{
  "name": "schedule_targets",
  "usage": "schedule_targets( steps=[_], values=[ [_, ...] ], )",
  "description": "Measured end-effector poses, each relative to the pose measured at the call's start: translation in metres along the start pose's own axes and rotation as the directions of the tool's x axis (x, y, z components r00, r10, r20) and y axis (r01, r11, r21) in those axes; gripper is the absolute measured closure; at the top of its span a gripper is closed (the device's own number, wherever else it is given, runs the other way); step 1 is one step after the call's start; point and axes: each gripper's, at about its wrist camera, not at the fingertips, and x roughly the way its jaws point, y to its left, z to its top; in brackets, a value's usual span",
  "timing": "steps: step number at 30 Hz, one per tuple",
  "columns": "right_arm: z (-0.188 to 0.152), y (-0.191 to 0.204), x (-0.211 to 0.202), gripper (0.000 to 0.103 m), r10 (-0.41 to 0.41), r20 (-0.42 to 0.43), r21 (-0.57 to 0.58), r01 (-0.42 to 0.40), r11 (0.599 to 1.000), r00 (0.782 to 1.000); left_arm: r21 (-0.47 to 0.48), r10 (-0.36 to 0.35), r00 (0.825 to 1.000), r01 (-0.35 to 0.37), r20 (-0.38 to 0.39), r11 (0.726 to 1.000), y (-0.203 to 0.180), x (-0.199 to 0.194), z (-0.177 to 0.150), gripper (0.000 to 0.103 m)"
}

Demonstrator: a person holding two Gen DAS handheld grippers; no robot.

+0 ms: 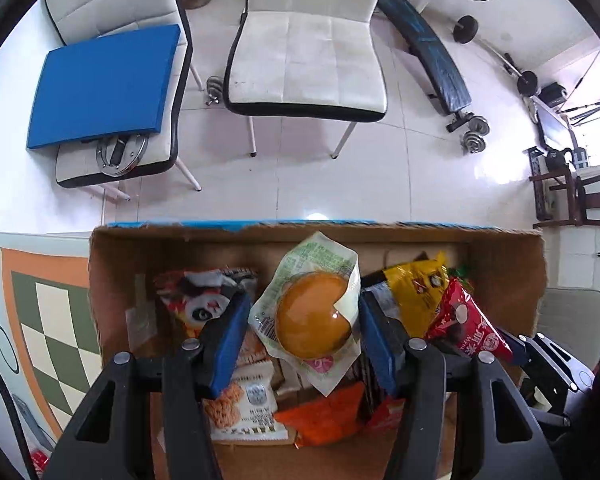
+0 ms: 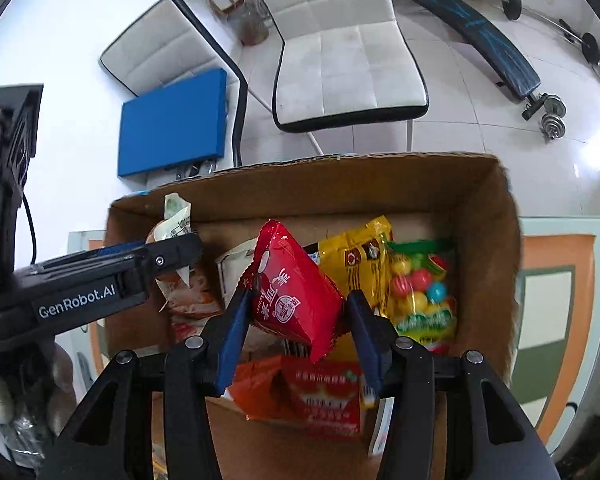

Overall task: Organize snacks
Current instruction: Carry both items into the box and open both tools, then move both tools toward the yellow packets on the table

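Note:
A cardboard box [image 1: 116, 264] holds several snack packets. My left gripper [image 1: 300, 320] is over the box, its blue pads closed on a clear-wrapped round orange bun [image 1: 312, 316]. My right gripper [image 2: 296, 312] is over the same box [image 2: 496, 240], its pads closed on a red snack packet [image 2: 296, 300], which also shows in the left wrist view [image 1: 468, 320]. The left gripper body [image 2: 100, 280] shows at the left of the right wrist view. A yellow packet [image 2: 360, 264], a bag of coloured candy balls [image 2: 424, 292], an orange packet [image 1: 324, 416] and a panda packet [image 1: 204, 300] lie in the box.
The box stands on a table with a checkered mat [image 1: 52, 320]. Beyond it are two white chairs [image 1: 308, 52], one carrying a blue cushion [image 1: 104, 84], a weight bench [image 1: 432, 60] and dumbbells [image 1: 476, 132] on the tiled floor.

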Motion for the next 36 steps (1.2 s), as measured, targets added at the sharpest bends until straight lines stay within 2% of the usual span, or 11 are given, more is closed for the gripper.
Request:
schedule_targets(
  steps=[6, 7, 8, 9, 11, 12, 19, 24, 30, 36],
  values=[
    [0.008, 0.003, 0.017, 0.046, 0.017, -0.031, -0.012, -0.017, 1.000, 0.999, -0.033, -0.015, 0.999, 0.014, -0.029, 0.999, 0.005, 0.006, 0.001, 0.045],
    [0.008, 0.004, 0.018, 0.035, 0.015, -0.033, -0.014, -0.016, 1.000, 0.999, -0.042, -0.016, 0.999, 0.015, -0.031, 0.999, 0.006, 0.006, 0.001, 0.044],
    [0.008, 0.004, 0.018, 0.019, 0.007, -0.032, -0.016, -0.007, 1.000, 0.999, -0.047, -0.024, 0.999, 0.023, -0.030, 0.999, 0.007, 0.005, -0.001, 0.042],
    [0.008, 0.005, 0.019, 0.015, -0.004, -0.031, -0.019, 0.003, 1.000, 1.000, -0.046, -0.023, 0.999, 0.022, -0.029, 0.999, 0.007, 0.005, 0.000, 0.041],
    [0.007, 0.005, 0.018, 0.014, -0.014, -0.035, -0.022, 0.013, 1.000, 0.999, -0.042, -0.009, 1.000, 0.008, -0.022, 0.999, 0.007, 0.002, -0.002, 0.022],
    [0.007, 0.006, 0.017, 0.014, -0.020, -0.035, -0.022, 0.020, 1.000, 0.999, -0.038, -0.011, 1.000, 0.010, -0.015, 0.999, 0.007, 0.000, -0.003, 0.009],
    [-0.007, 0.006, 0.008, 0.010, -0.069, -0.048, -0.017, 0.068, 0.998, 0.996, -0.009, 0.011, 1.000, -0.011, 0.026, 1.000, 0.001, -0.019, -0.021, 0.008],
    [-0.030, 0.007, -0.007, 0.010, -0.085, -0.045, -0.009, 0.084, 0.996, 0.995, 0.011, 0.027, 0.997, -0.028, 0.077, 1.000, -0.004, -0.040, -0.049, 0.008],
    [-0.065, 0.010, -0.031, 0.010, -0.114, -0.004, -0.003, 0.114, 0.994, 0.994, 0.007, 0.111, 0.975, -0.114, 0.192, 0.993, -0.002, -0.066, -0.096, 0.008],
    [-0.105, 0.012, -0.063, 0.010, -0.122, 0.060, 0.014, 0.122, 0.992, 0.991, -0.007, 0.121, 0.956, -0.124, 0.269, 0.992, 0.001, -0.090, -0.136, 0.008]
  ],
)
